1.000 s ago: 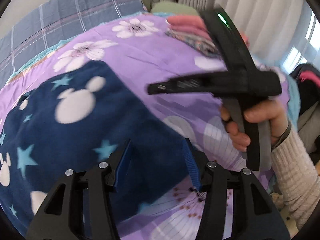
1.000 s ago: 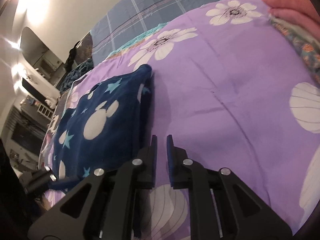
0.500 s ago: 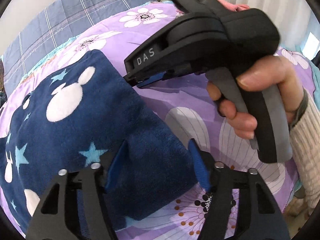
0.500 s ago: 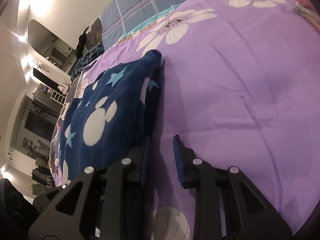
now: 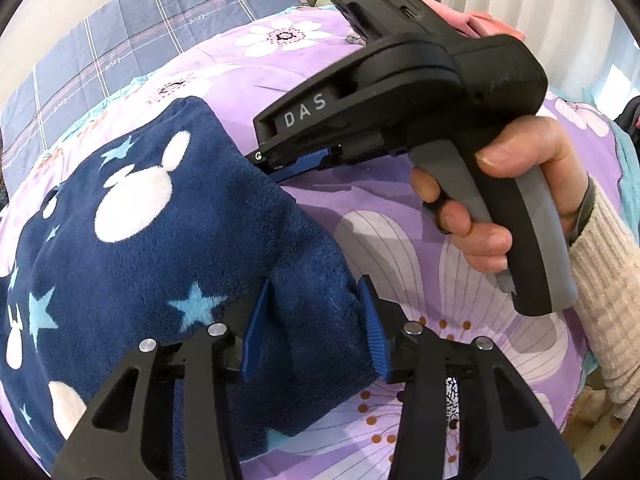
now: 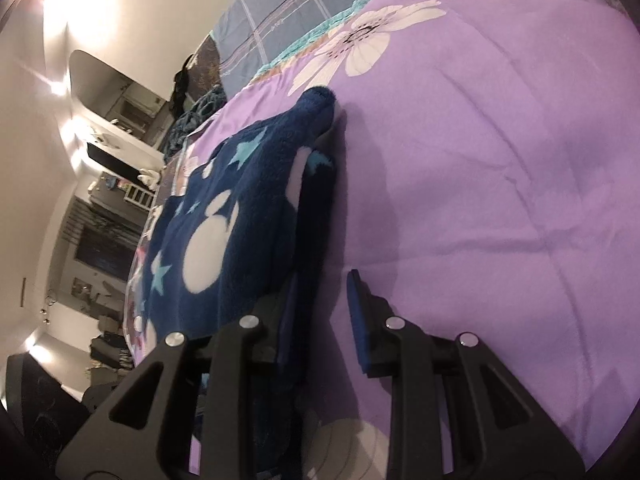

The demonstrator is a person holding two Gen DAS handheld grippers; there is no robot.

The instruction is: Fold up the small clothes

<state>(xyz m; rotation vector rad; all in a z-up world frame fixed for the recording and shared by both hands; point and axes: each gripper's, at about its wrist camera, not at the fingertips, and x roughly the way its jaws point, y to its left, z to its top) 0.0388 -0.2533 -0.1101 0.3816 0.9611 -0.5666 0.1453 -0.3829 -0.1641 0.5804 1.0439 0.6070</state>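
Observation:
A navy fleece garment (image 5: 160,248) with white mouse heads and light blue stars lies folded on the purple flowered bedspread (image 5: 420,232). My left gripper (image 5: 316,320) is open, its blue pads on either side of the garment's near right corner. My right gripper (image 6: 320,304) is open at the garment's right edge (image 6: 256,216), its left pad against the fleece and its right pad over bare bedspread (image 6: 500,160). In the left wrist view the right gripper's tip (image 5: 288,166) meets the same edge farther back, held by a hand.
A stack of folded clothes, pink on top (image 5: 472,20), lies at the far right behind the right gripper. A grey checked pillow or blanket (image 5: 140,36) lies at the head of the bed. Curtains hang behind. Room furniture shows to the left (image 6: 120,200).
My right gripper came in from the right to the garment's right edge and opened from nearly shut. My left gripper moved forward so its pads straddle the near corner.

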